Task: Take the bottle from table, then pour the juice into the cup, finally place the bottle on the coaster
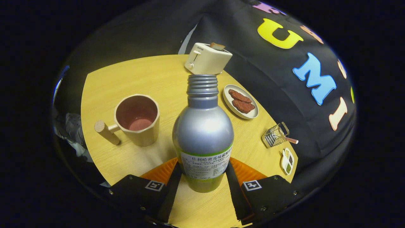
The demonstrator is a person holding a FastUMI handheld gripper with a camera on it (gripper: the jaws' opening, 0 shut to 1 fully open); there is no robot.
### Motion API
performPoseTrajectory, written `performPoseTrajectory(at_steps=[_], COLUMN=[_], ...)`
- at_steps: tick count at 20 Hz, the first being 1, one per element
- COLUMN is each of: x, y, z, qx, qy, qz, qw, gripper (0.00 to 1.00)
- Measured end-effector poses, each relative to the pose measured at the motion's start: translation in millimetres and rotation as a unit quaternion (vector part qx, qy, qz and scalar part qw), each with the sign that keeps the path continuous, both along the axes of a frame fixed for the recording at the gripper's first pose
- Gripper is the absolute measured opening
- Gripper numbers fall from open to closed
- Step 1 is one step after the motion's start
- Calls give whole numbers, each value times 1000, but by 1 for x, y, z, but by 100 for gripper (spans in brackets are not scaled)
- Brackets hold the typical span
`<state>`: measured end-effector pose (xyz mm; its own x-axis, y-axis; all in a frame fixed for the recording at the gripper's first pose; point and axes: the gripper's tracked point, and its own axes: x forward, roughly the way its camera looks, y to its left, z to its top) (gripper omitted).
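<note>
Clamped low on the bottle (202, 133), one finger per flank at the label: gripper (202, 177). Upright, long axis vertical, uncapped, threaded neck rising at frame centre; smooth silver metal, paper label. Left of it, close by: faceted cup (139, 118) with dowel handle, pale wood-like. Beyond: toaster (207, 58), plate (240, 102) of brown slices, over yellow wood-grain table (126, 76). No coaster spotted.

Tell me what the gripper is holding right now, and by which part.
The gripper holds the silver bottle, upright and uncapped, both fingers pressing on opposite sides of its lower body at the label.
</note>
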<state>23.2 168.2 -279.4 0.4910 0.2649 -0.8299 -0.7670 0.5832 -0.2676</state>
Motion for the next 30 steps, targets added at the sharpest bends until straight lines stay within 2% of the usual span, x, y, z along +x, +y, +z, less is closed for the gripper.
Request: performPoseTrajectory(at_steps=[5, 13, 20, 30], x=[17, 55, 92, 107], y=[7, 15, 9, 9], z=[1, -3, -25, -51], qx=[85, 166, 191, 218], qy=[0, -28, -49, -56], qz=[-35, -83, -120, -156], qw=[996, 982, 973, 962], gripper=[76, 76, 77, 79])
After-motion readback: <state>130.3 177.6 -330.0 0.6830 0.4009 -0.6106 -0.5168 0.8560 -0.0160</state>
